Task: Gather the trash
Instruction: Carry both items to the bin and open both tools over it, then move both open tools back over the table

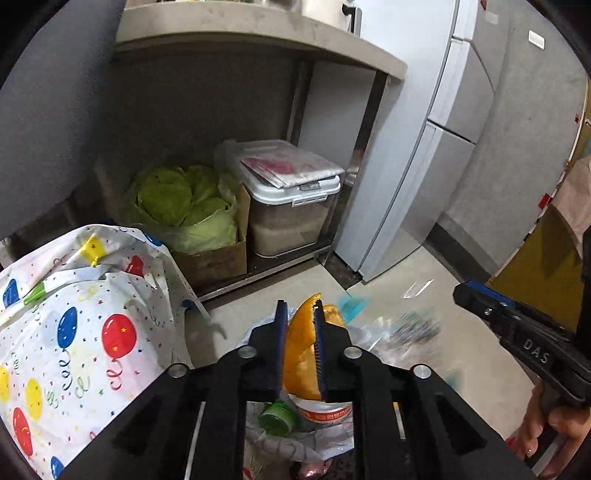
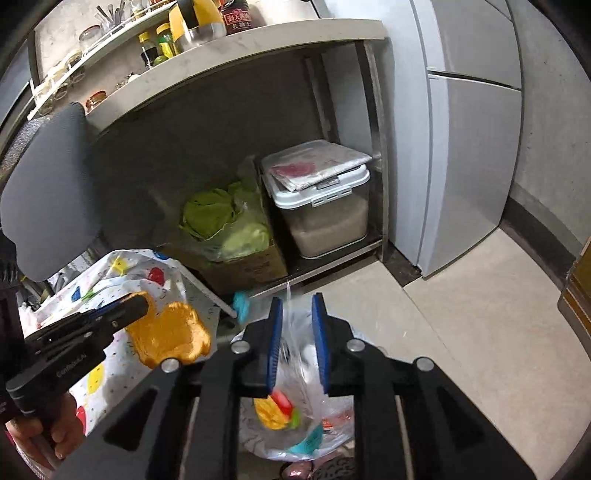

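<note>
My left gripper point(image 1: 300, 317) is shut on an orange peel point(image 1: 301, 354), held above an open white trash bag point(image 1: 325, 435) that holds a green cap and wrappers. The peel also shows in the right wrist view point(image 2: 173, 334), at the left gripper's fingertips point(image 2: 136, 306). My right gripper point(image 2: 297, 314) has its jaws partly apart around a blurred clear plastic wrapper point(image 2: 295, 354) with a teal patch. It hangs over the trash bag point(image 2: 295, 424). Whether the pads point(image 2: 275, 332) press the wrapper is unclear. The right gripper point(image 1: 480, 299) shows in the left wrist view at right.
A balloon-print plastic bag point(image 1: 74, 332) stands at left. Under the counter point(image 1: 258, 33) sit a cardboard box of cabbage point(image 1: 192, 210) and a lidded rice bin point(image 1: 291, 206). A grey fridge point(image 1: 424, 147) stands at right. Bottles line the counter point(image 2: 166, 40). A grey chair back point(image 2: 51, 192) is at left.
</note>
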### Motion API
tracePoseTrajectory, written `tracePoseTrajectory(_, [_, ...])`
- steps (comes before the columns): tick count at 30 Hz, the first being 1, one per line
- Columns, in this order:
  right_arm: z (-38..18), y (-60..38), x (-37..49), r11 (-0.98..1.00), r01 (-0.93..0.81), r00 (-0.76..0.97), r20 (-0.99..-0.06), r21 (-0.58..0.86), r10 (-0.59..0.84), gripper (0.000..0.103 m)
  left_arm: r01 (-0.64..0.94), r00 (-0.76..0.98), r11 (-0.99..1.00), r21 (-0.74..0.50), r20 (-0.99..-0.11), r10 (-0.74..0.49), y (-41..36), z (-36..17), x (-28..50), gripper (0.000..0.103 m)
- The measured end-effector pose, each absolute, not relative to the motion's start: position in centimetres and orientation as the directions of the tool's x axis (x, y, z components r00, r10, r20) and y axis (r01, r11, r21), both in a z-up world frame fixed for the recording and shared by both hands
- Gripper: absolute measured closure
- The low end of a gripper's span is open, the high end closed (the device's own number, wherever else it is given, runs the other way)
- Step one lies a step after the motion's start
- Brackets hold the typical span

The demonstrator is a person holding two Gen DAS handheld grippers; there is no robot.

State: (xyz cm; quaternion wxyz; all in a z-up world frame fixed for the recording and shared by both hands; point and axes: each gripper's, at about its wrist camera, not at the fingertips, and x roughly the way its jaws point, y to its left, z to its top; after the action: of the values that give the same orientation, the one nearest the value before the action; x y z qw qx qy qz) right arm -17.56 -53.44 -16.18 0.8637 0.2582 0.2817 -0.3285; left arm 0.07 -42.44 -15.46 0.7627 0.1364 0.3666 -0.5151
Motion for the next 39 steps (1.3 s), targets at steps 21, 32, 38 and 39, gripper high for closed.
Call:
tracePoseTrajectory(21, [-12.4, -50.6, -20.1, 0.663, 0.705, 0.656, -0.586, 0.252, -0.475, 0.087, 0.883, 0.246, 0.443, -0.151, -0.655, -0.714, -38.7, -12.4, -0.6, 0.048])
tracePoseTrajectory(32, [-10.7, -43.1, -14.9, 0.800, 0.551, 0.750, -0.562, 0.238, -0.350, 0.067, 0.719, 0.495, 0.693, -0.052, -0.661, -0.564, -24.3, -10.8, 1.6, 0.048])
tracePoseTrajectory(38, [-9.0, -34.9, -6.9, 0.925, 0.325, 0.814, -0.557, 0.199, -0.166, 0.062, 0.506, 0.643, 0.862, -0.029, -0.653, -0.400, -13.1, -10.1, 5.0, 0.048])
tracePoseTrajectory(39, [-8.9, -33.4, -5.5, 0.939, 0.287, 0.818, -0.559, 0.188, -0.138, 0.062, 0.477, 0.660, 0.878, -0.025, -0.650, -0.377, -11.6, -10.0, 5.4, 0.048])
